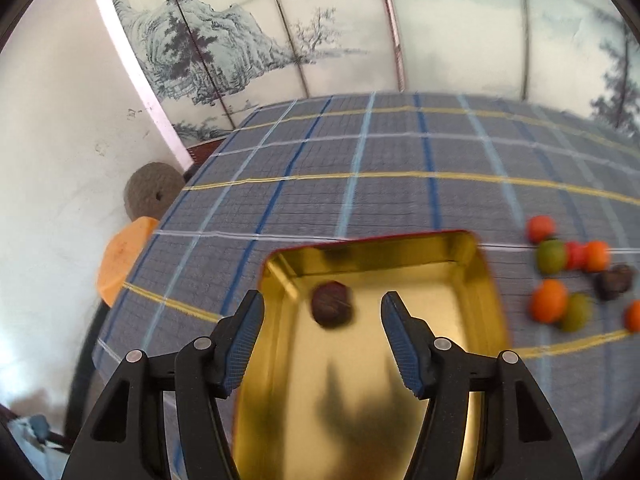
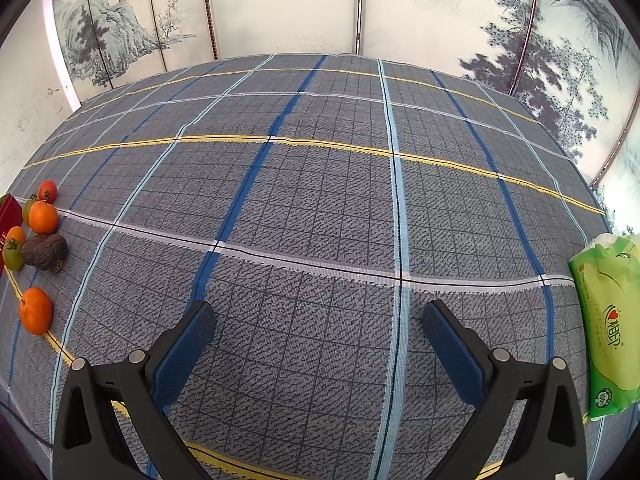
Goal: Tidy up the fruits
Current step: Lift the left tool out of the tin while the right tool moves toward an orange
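In the left wrist view, a gold tin tray [image 1: 476, 280] with a red outer wall lies on the checked cloth. A dark brown wrinkled fruit [image 1: 331, 305] sits inside it, blurred. My left gripper [image 1: 322, 304] is open above the tray, jaws either side of the fruit and apart from it. A cluster of small orange, green, red and dark fruits [image 1: 560, 280] lies right of the tray. In the right wrist view, my right gripper [image 2: 318, 314] is open and empty over bare cloth. The fruit cluster [image 2: 38, 236] lies at the far left, beside the tray's red wall [image 2: 9, 212].
A green pack of wet wipes [image 2: 608, 320] lies at the table's right edge. An orange stool [image 1: 120, 260] and a brown round cushion [image 1: 150, 196] stand past the table's left edge. A painted screen stands behind the table.
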Demonstrator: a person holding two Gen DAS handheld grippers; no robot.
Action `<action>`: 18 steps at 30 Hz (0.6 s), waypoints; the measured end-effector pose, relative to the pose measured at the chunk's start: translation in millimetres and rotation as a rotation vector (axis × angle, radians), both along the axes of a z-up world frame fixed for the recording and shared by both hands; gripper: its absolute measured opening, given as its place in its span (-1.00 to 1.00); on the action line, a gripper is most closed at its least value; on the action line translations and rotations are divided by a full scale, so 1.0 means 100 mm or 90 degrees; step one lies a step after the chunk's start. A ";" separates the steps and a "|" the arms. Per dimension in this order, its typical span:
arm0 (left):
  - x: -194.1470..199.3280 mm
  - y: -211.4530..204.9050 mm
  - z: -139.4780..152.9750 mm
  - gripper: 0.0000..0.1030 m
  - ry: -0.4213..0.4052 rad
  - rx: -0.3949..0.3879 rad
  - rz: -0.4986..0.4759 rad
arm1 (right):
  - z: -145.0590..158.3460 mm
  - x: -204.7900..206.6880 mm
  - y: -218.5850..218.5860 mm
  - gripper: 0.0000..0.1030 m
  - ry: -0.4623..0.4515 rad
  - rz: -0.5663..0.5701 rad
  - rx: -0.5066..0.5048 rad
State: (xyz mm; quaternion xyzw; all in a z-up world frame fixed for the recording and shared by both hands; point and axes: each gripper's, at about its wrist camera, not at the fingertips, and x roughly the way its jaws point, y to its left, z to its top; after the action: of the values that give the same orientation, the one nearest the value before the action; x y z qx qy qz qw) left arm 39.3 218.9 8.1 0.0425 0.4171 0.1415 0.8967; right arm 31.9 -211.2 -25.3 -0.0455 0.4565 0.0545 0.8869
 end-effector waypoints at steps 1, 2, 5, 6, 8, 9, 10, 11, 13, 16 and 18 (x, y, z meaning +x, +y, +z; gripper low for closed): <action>-0.07 -0.05 0.04 0.20 -0.006 -0.013 -0.006 | 0.00 0.00 0.00 0.99 0.000 -0.001 0.001; -0.18 -0.12 0.09 0.20 -0.012 -0.028 -0.018 | 0.01 -0.02 0.01 1.00 -0.002 0.001 0.005; -0.45 -0.33 0.18 0.20 -0.032 -0.044 -0.043 | 0.13 -0.22 0.11 0.99 -0.048 0.026 0.033; -0.52 -0.39 0.20 0.20 -0.036 -0.045 -0.053 | 0.19 -0.32 0.19 0.99 -0.067 0.045 0.052; -0.66 -0.54 0.22 0.22 -0.041 -0.046 -0.071 | 0.32 -0.52 0.43 0.99 -0.083 0.115 0.096; -0.71 -0.61 0.22 0.22 -0.039 -0.047 -0.077 | 0.37 -0.61 0.54 0.99 -0.087 0.151 0.112; -0.75 -0.67 0.22 0.22 -0.037 -0.050 -0.085 | 0.43 -0.70 0.70 0.99 -0.091 0.194 0.127; -0.78 -0.72 0.22 0.23 -0.035 -0.051 -0.091 | 0.46 -0.76 0.82 0.99 -0.091 0.226 0.136; -0.84 -0.83 0.22 0.23 -0.035 -0.050 -0.095 | 0.52 -0.86 1.15 0.96 -0.084 0.302 0.137; -0.91 -0.89 0.20 0.23 -0.032 -0.051 -0.097 | 0.47 -0.90 1.52 0.91 -0.076 0.357 0.088; -0.99 -0.87 0.23 0.23 -0.044 -0.039 -0.079 | 0.40 -0.88 1.63 0.72 -0.065 0.365 0.066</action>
State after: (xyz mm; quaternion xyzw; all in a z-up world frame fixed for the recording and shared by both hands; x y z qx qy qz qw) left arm -59.8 132.1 31.1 0.0356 0.3865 0.0740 0.9186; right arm -55.7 -47.7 14.3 -0.1298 0.3764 0.3241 0.8582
